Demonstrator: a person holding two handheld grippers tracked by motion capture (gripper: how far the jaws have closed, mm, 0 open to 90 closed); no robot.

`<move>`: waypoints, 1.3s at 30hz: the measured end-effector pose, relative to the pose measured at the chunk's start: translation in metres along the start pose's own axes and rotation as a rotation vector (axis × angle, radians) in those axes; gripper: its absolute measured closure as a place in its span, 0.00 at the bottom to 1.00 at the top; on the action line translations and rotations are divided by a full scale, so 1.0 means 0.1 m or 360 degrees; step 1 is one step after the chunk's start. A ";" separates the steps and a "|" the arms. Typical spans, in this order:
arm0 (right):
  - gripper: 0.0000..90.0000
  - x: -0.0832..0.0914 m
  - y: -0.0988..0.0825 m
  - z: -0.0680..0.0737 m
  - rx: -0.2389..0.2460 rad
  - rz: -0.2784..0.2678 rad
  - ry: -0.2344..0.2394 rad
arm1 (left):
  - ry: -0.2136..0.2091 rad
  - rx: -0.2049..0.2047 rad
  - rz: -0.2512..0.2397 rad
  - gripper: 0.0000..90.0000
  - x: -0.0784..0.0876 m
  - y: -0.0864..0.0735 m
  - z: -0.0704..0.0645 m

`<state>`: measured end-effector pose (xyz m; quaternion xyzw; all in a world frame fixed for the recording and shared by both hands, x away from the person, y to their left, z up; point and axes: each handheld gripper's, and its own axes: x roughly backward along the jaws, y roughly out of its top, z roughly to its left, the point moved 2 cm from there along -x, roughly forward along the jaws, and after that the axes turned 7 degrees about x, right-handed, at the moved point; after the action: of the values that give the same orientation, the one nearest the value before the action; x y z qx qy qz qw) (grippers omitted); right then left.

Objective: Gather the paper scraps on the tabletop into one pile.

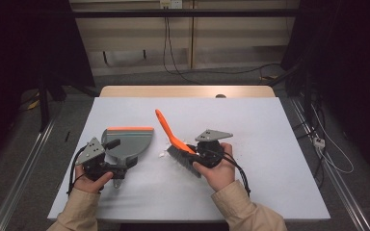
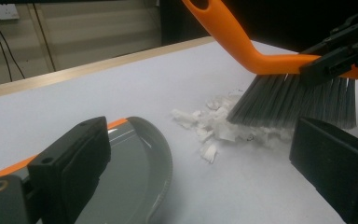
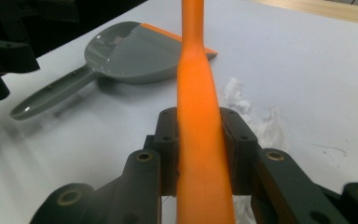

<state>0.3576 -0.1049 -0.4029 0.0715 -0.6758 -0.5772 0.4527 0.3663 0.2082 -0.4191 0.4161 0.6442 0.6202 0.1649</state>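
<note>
Your right tool (image 3: 200, 154) clamps the orange brush (image 1: 176, 142) by its back, bristles on the paper scraps (image 2: 214, 126) mid-counter (image 1: 270, 125). Your left tool (image 1: 107, 163) stands open beside the dustpan (image 1: 127, 140), holding nothing. Sweep now and the loose pan slides off, or the scraps scatter past its lip. A hard stroke could twist the brush in the grip.

High view above the table (image 1: 270, 144), gripper views close and low — both sharing paper scraps (image 2: 214, 126).
</note>
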 end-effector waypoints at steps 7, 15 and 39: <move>0.79 -0.30 0.04 0.17 0.0048 0.0032 0.0048 | -0.0001 0.0000 -0.0003 0.05 0.00 0.00 0.01; 0.79 -0.52 0.02 0.23 0.0074 0.0124 -0.0009 | 0.0000 -0.0009 0.0002 0.05 0.01 0.00 0.02; 0.79 0.10 0.29 -0.18 0.0093 -0.0064 -0.0034 | 0.0012 0.0009 -0.0005 0.05 0.01 0.01 0.03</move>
<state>0.3763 -0.1143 -0.3746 0.0922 -0.6957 -0.5668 0.4315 0.3677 0.2111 -0.4187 0.4132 0.6473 0.6196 0.1623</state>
